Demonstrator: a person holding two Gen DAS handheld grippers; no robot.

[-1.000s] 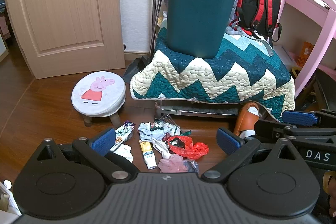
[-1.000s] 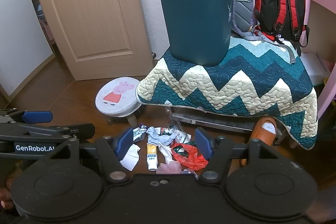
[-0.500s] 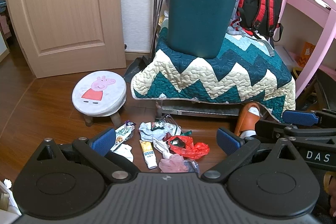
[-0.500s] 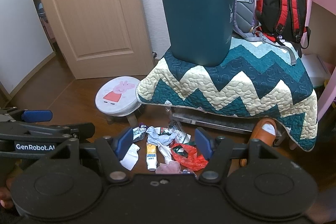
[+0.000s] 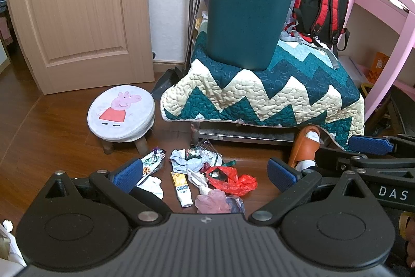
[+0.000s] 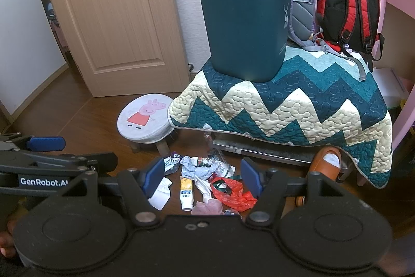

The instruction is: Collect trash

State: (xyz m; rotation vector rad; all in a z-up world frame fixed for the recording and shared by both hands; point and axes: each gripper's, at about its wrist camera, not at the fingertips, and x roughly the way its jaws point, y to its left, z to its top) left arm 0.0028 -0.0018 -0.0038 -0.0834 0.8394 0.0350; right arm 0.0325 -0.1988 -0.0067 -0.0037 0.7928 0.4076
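Observation:
A heap of trash lies on the wooden floor in front of both grippers: a red plastic bag (image 5: 230, 179) (image 6: 229, 192), a yellow-and-white tube (image 5: 181, 187) (image 6: 186, 192), crumpled pale paper (image 5: 181, 157) (image 6: 192, 168), a pink bag (image 5: 211, 203) (image 6: 208, 207), white tissue (image 5: 153, 186) (image 6: 162, 192) and a snack wrapper (image 5: 153, 160) (image 6: 171, 161). A dark teal bin (image 5: 249, 14) (image 6: 246, 22) stands upright on a quilt-covered bench. My left gripper (image 5: 205, 173) hangs open above the heap with nothing between its fingers. My right gripper (image 6: 202, 174) is open too, also empty.
A round cartoon-pig stool (image 5: 120, 117) (image 6: 145, 118) stands left of the trash. The zigzag quilt (image 5: 272, 95) (image 6: 285, 105) drapes the bench, with two backpacks (image 5: 321, 4) behind the bin. An orange slipper (image 5: 306, 144) (image 6: 324, 162) sits under the quilt's edge. A pink desk (image 5: 384, 25) is at right, a door (image 5: 77, 12) at left.
Both views have crept slightly; the scene sits marginally lower or closer. Neither gripper's opening has changed and no trash has moved.

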